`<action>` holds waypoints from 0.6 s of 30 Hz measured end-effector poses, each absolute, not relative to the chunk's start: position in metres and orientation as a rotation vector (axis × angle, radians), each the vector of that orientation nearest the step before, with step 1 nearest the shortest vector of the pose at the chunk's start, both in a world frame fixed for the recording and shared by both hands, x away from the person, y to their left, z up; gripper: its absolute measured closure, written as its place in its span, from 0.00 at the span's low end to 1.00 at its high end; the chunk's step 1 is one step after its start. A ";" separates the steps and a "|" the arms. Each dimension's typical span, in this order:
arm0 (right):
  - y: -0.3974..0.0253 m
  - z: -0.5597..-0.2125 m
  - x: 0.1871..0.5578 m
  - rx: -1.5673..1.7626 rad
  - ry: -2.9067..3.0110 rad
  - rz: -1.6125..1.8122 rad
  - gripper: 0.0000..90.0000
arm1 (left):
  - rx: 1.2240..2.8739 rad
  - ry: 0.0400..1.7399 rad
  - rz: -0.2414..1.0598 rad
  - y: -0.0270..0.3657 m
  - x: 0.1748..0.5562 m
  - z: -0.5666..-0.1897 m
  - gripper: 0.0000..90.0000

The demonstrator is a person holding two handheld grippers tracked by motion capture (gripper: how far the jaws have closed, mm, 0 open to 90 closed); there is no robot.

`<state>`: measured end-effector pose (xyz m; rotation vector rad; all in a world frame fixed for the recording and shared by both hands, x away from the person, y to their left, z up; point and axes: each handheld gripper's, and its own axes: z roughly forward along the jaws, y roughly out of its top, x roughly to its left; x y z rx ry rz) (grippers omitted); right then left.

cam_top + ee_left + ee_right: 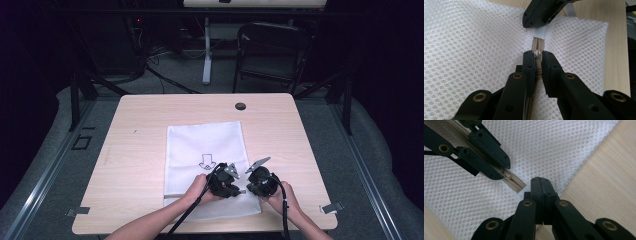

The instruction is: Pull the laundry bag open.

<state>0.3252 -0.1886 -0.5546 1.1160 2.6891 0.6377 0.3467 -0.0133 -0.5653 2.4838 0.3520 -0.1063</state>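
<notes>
A white mesh bag (pixel 205 145) lies flat on the wooden table (pixel 135 150), its beige zipper (pixel 538 41) running along the near edge. My left gripper (pixel 537 53) sits over the zipper with its jaws closed on the small metal zipper pull (pixel 537 54). My right gripper (pixel 541 180) is shut, pinching the white tab (pixel 540 32) at the zipper's end near the bag's corner. In the high view the left gripper (pixel 236 190) and the right gripper (pixel 250 189) meet tip to tip at the bag's near right.
The bag's corner is close to bare wood (pixel 604 182) on the right. A cable hole (pixel 240 106) sits at the table's far edge. A folding chair (pixel 272 52) and a desk leg (pixel 206 50) stand on the floor beyond.
</notes>
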 end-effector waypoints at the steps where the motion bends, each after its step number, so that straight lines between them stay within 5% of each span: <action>1: -0.189 -0.554 0.325 1.115 2.689 0.634 1.00 | 2.480 0.354 -0.111 -0.013 0.347 -0.565 0.91; 18: -0.190 -0.554 0.326 1.141 2.696 0.646 1.00 | 2.498 0.324 -0.090 -0.001 0.345 -0.562 0.91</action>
